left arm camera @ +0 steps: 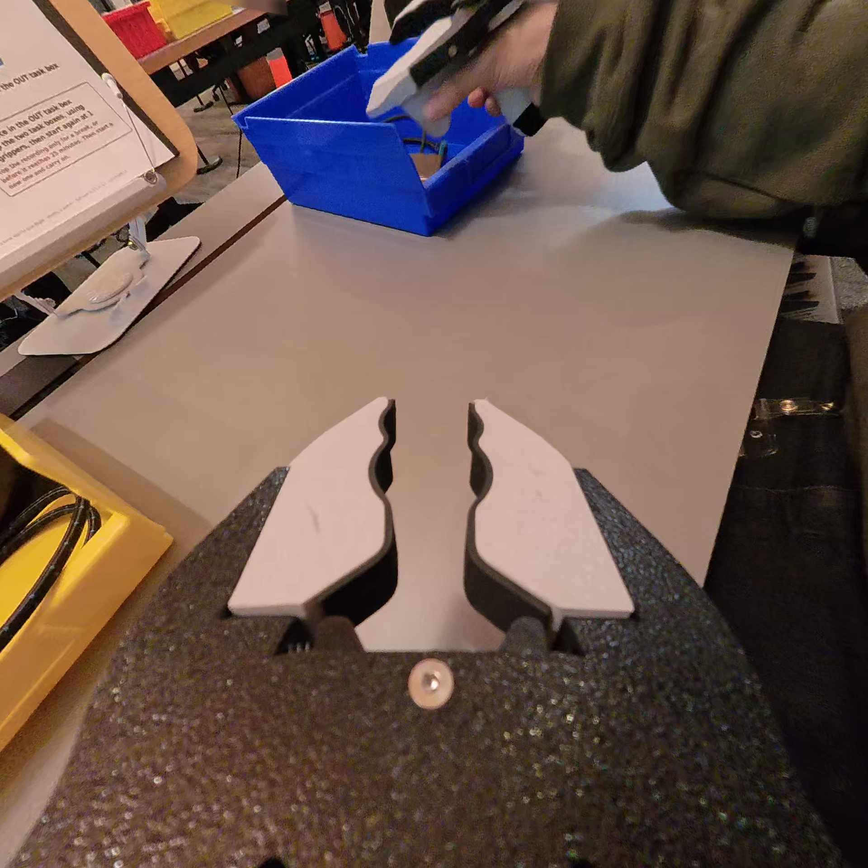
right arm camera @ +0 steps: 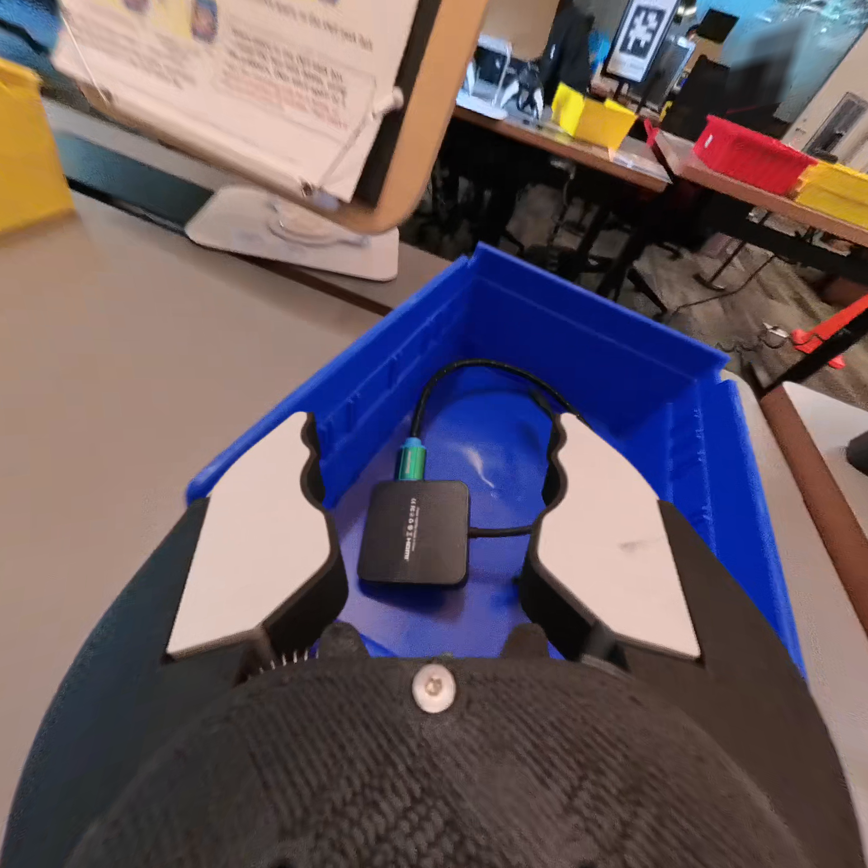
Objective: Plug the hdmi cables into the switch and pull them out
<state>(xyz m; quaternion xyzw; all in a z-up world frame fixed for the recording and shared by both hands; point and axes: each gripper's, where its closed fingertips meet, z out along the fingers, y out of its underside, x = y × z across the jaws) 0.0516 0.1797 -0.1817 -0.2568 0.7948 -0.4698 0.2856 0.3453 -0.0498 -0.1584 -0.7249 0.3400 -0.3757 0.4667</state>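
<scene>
A flat black square HDMI switch [right arm camera: 414, 532] lies on the floor of a blue bin [right arm camera: 606, 357]. A green-ended plug [right arm camera: 409, 462] sits in its far side, and a black cable [right arm camera: 474, 366] loops behind it. My right gripper [right arm camera: 434, 420] is open and empty, hovering over the bin with the switch between and below its fingers. In the left wrist view the right gripper [left arm camera: 404, 94] reaches into the blue bin [left arm camera: 347, 174] at the far side of the table. My left gripper [left arm camera: 431, 404] is open and empty above the bare grey mat [left arm camera: 469, 305].
A yellow bin [left arm camera: 61, 606] with black cables [left arm camera: 42, 530] stands at the near left. An instruction sheet on a white stand [left arm camera: 112, 300] stands at the far left of the table. A person's green sleeve [left arm camera: 704, 94] crosses the upper right.
</scene>
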